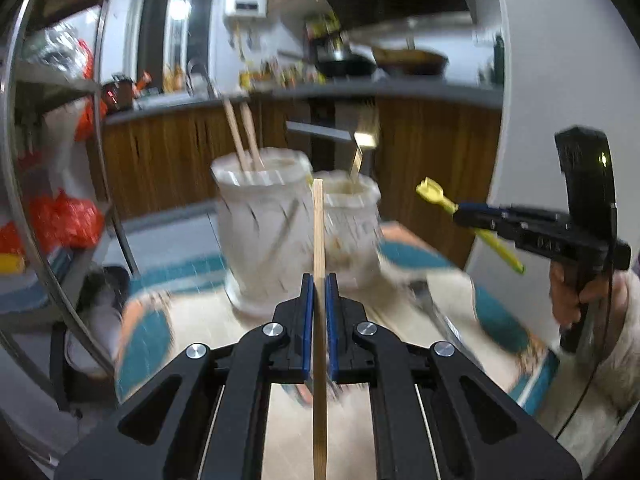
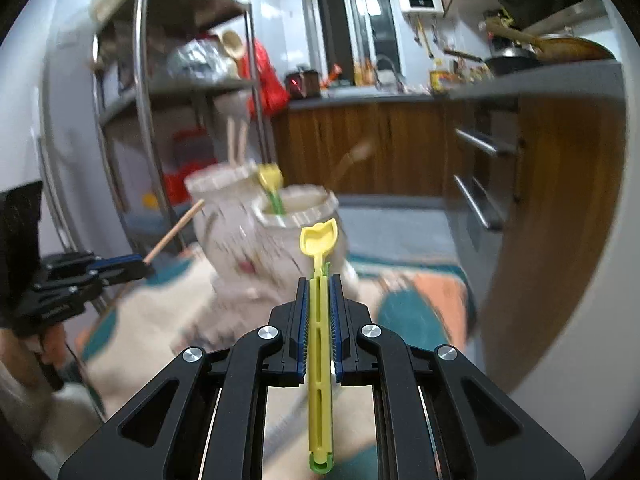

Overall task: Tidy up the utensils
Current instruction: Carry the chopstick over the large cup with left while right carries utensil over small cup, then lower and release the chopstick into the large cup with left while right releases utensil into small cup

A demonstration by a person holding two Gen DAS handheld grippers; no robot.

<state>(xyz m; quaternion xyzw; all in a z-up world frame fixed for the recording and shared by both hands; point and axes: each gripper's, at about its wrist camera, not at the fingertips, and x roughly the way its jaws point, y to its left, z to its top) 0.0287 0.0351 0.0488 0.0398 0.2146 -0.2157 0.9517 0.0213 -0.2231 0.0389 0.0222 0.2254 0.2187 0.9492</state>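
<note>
My left gripper [image 1: 319,280] is shut on a wooden chopstick [image 1: 318,224], held upright above the table, short of two white holders. The left holder [image 1: 262,216] has two chopsticks [image 1: 244,136] standing in it. The right holder [image 1: 352,224] holds a metal fork [image 1: 362,144]. My right gripper [image 2: 319,280] is shut on a yellow plastic utensil [image 2: 319,240] with a green back. It also shows in the left wrist view [image 1: 460,212], to the right of the holders. In the right wrist view the nearer holder [image 2: 298,220] holds another yellow-green utensil [image 2: 271,184]. The left gripper [image 2: 140,266] shows at the left.
The holders stand on a patterned cloth [image 1: 420,256] of cream, teal and orange covering the table. A metal shelf rack [image 2: 160,100] with bags stands to the left. A wooden-fronted kitchen counter [image 1: 420,92] with pans runs behind. A metal utensil [image 1: 432,308] lies on the cloth at right.
</note>
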